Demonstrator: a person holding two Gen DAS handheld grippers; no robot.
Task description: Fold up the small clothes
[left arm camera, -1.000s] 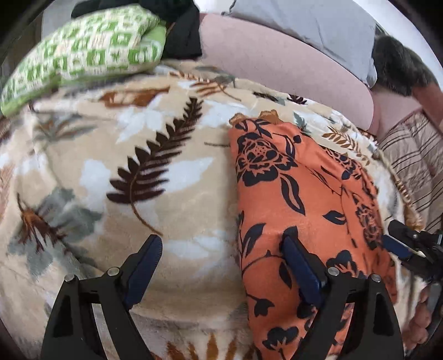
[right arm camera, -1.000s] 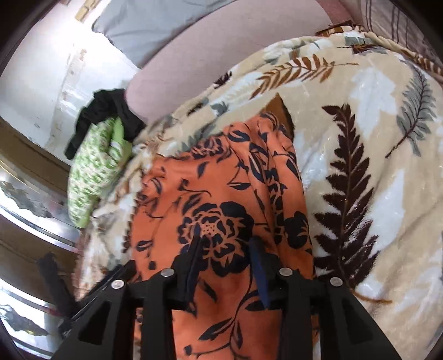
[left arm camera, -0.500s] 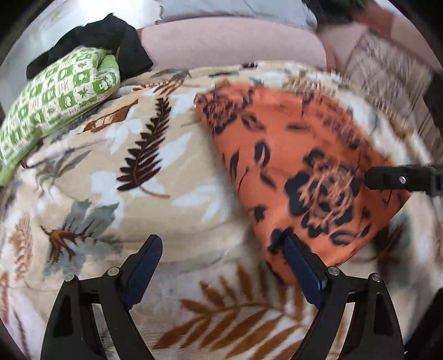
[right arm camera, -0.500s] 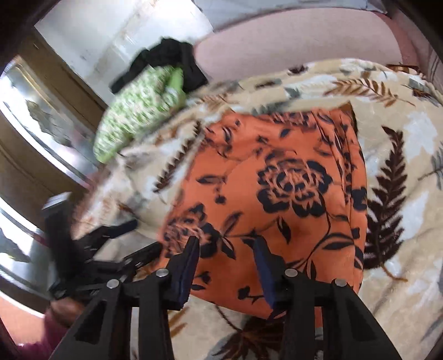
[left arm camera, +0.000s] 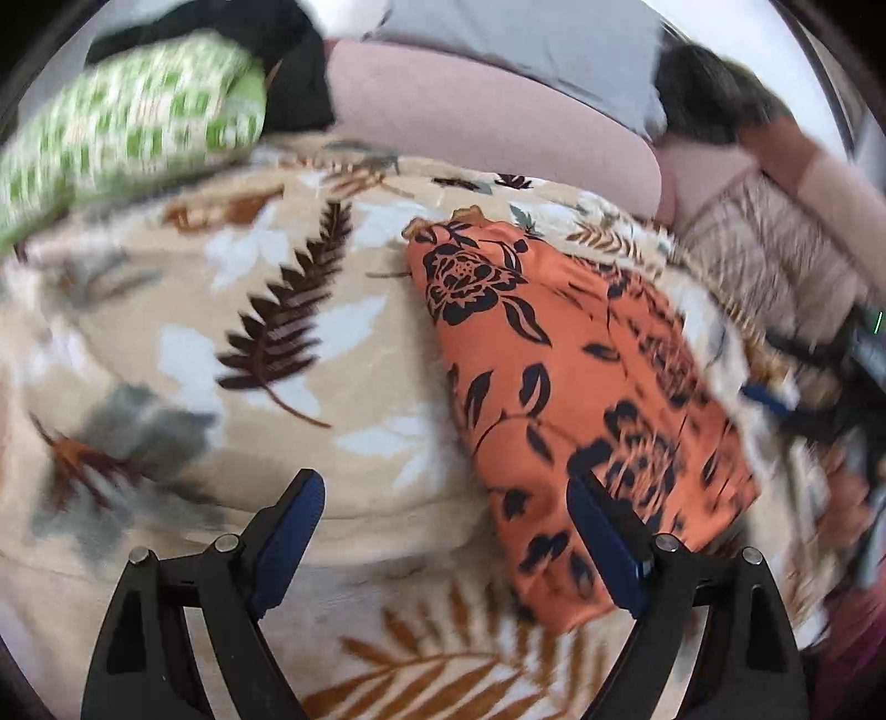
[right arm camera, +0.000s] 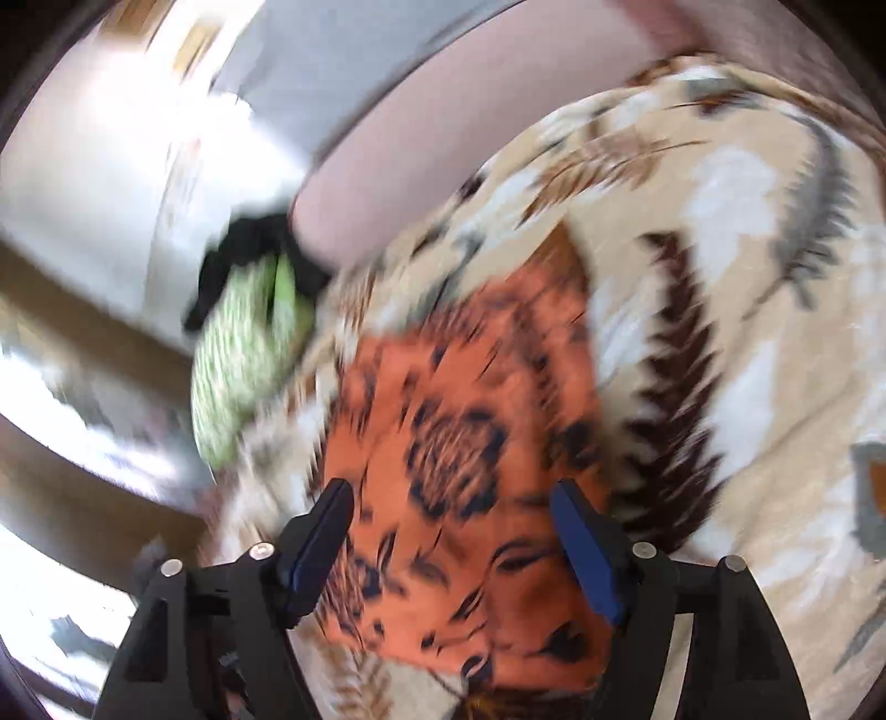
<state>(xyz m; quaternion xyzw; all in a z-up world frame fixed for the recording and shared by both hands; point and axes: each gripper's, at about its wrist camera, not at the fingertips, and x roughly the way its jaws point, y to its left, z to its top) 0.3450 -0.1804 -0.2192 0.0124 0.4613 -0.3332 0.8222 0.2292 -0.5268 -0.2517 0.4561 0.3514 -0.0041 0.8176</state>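
Note:
An orange garment with black flowers (left arm camera: 576, 399) lies folded flat on a beige leaf-print blanket (left arm camera: 232, 343). My left gripper (left arm camera: 443, 531) hovers open over the blanket at the garment's near left edge, nothing between its blue pads. In the right wrist view the same orange garment (right arm camera: 459, 443) lies under my right gripper (right arm camera: 451, 531), whose jaws are opening wide above the cloth without pinching it. The right gripper's blue pad (left arm camera: 767, 396) shows blurred at the garment's right side in the left wrist view.
A green-and-white patterned pillow (left arm camera: 127, 127) and a black cloth (left arm camera: 288, 83) lie at the far left. A pink bolster (left arm camera: 487, 116) and grey pillow (left arm camera: 531, 44) run along the back. A striped cloth (left arm camera: 775, 249) sits at the right.
The right gripper's jaws have spread from a narrow gap to wide, letting the orange cloth lie free. Both views swung and blurred; the left gripper stays open beside the garment.

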